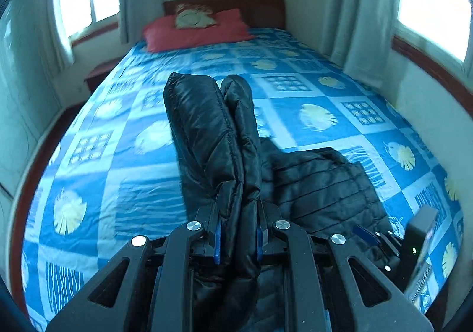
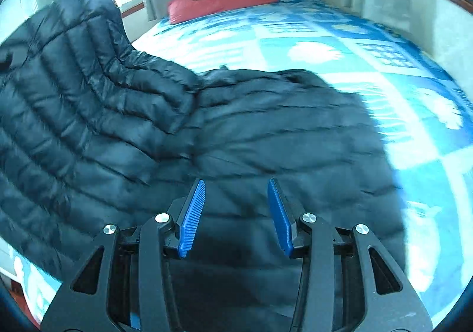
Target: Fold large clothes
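A black quilted puffer jacket [image 2: 251, 130] lies on the blue patterned bedspread [image 2: 340, 36]. My left gripper [image 1: 238, 204] is shut on a thick fold of the jacket [image 1: 212, 136], which stands up between its fingers above the bed. The lifted part shows at the left of the right wrist view [image 2: 68, 71]. My right gripper [image 2: 236, 193] is open and empty, its blue pads [image 2: 192, 219] hovering just over the jacket's body. The right gripper also shows at the lower right of the left wrist view [image 1: 384, 243].
A red pillow [image 1: 195, 30] with a cream cushion lies at the wooden headboard [image 1: 260, 6]. White curtains [image 1: 363, 6] and windows flank the bed. A dark wooden nightstand [image 1: 100, 73] stands at the far left. The bedspread [image 1: 310, 89] stretches beyond the jacket.
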The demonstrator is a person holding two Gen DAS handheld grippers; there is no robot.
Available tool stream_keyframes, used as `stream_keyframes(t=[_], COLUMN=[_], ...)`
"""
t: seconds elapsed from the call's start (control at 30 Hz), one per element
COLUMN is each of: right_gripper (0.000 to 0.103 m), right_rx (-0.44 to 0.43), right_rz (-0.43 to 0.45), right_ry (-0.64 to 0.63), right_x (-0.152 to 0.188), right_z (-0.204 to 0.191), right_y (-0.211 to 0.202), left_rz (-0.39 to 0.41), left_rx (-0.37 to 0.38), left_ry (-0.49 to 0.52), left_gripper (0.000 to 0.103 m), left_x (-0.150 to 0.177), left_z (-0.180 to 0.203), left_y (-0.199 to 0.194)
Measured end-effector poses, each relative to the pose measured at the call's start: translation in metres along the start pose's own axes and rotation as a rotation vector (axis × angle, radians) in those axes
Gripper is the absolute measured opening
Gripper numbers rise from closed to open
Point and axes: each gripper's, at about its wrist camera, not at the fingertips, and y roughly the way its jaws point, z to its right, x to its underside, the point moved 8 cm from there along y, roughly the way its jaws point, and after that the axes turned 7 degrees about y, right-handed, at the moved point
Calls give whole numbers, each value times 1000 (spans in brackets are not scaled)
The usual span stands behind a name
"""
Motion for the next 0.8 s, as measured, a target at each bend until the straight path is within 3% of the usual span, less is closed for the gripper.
stream_keyframes(t=[0.07,0.13,0.4,0.6,0.8], right_gripper=[45,54,54,54,54], right_rx=[34,65,145,173,187], right_rz=[11,30,48,48,38], right_ry=[17,33,100,147,190], right_x=[3,5,15,24,30], right_z=[25,45,114,155,183], right_y=[-12,-22,-43,-52,-50], left_rz=[1,-5,-68,-118,-100], left_rx=[6,19,88,100,67], left_ry=[36,67,137,135,151], left_gripper=[16,16,16,16,17], left_x=[-8,-13,-5,23,40], left_z=[27,56,158,201,220], left_y=[7,14,63,104,119])
